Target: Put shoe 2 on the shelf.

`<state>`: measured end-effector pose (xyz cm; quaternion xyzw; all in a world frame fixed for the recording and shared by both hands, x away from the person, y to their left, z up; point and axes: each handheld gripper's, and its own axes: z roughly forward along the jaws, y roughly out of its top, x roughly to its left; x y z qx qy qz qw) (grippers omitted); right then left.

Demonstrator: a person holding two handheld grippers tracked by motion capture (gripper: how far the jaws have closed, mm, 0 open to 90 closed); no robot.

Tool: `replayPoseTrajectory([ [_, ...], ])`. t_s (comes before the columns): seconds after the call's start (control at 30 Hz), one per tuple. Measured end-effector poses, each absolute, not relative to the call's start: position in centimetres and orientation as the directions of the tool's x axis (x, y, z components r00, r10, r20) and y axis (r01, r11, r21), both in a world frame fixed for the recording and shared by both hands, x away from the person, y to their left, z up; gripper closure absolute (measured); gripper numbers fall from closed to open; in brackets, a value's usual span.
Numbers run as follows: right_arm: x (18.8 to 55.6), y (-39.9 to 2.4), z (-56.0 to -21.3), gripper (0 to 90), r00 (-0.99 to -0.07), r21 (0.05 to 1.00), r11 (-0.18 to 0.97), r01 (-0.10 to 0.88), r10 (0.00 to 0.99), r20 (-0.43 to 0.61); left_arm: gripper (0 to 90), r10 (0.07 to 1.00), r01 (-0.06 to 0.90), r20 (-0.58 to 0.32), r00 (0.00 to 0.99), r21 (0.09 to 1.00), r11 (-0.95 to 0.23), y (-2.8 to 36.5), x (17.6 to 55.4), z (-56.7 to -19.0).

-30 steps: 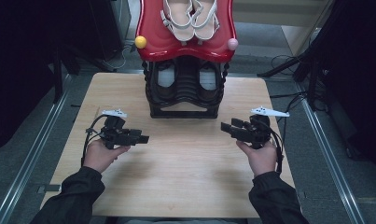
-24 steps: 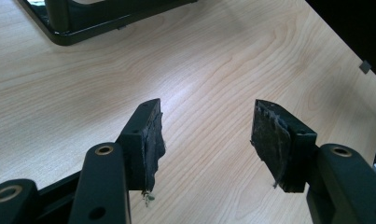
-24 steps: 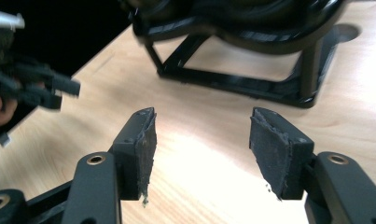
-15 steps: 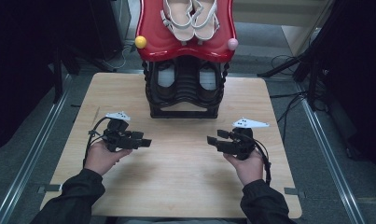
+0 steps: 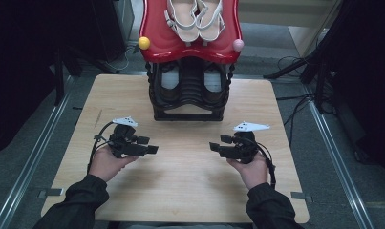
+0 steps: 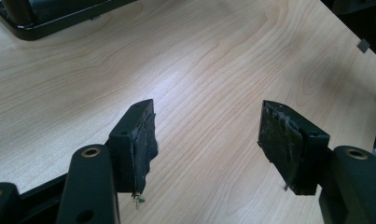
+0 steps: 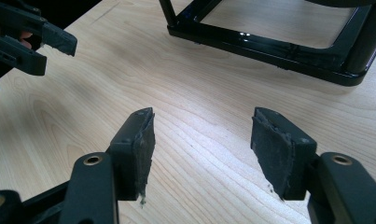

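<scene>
A black shoe rack (image 5: 189, 113) with a red top shelf (image 5: 154, 38) stands at the back of the wooden table (image 5: 190, 191). A pair of white sandals (image 5: 195, 16) lies on the red shelf, and dark shoes (image 5: 168, 81) sit on the tier below. My left gripper (image 5: 152, 149) is held low over the table's left half and points right. In the left gripper view my left gripper (image 6: 206, 144) is open; its jaws have just been opening, with only bare wood between them. My right gripper (image 5: 213, 147) points left toward it. My right gripper (image 7: 202, 144) is open with nothing between its pads.
A yellow ball (image 5: 144, 43) and a pink ball (image 5: 238, 45) cap the red shelf's front corners. The rack's black base frame (image 7: 269, 46) lies just ahead of the right gripper. Metal rails (image 5: 32, 157) run along both sides of the table, and cables (image 5: 295, 62) lie on the floor.
The right hand has come down and moved nearer the person and toward the table's middle. The left hand has hardly shifted.
</scene>
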<state>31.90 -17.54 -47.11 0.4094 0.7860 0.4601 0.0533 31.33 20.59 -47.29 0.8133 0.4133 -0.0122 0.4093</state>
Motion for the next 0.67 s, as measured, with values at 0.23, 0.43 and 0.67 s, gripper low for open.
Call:
replayPoseTrajectory([
  [0.23, 32.02, -17.94, -47.14, 40.8, -0.647, 0.764, 0.222, 0.606, 0.696, 0.311, 37.1, 0.667, 0.684, -0.353, 0.656, 0.652, -0.328, 20.57, 31.36, -47.37],
  [0.43, 32.07, -17.99, -47.2, 40.6, -0.649, 0.765, 0.229, 0.602, 0.698, 0.302, 37.1, 0.668, 0.681, -0.342, 0.661, 0.647, -0.342, 20.48, 31.36, -47.45],
  [0.67, 32.04, -17.97, -47.16, 40.4, -0.65, 0.764, 0.23, 0.603, 0.697, 0.303, 37.0, 0.673, 0.679, -0.325, 0.664, 0.64, -0.361, 20.35, 31.35, -47.61],
])
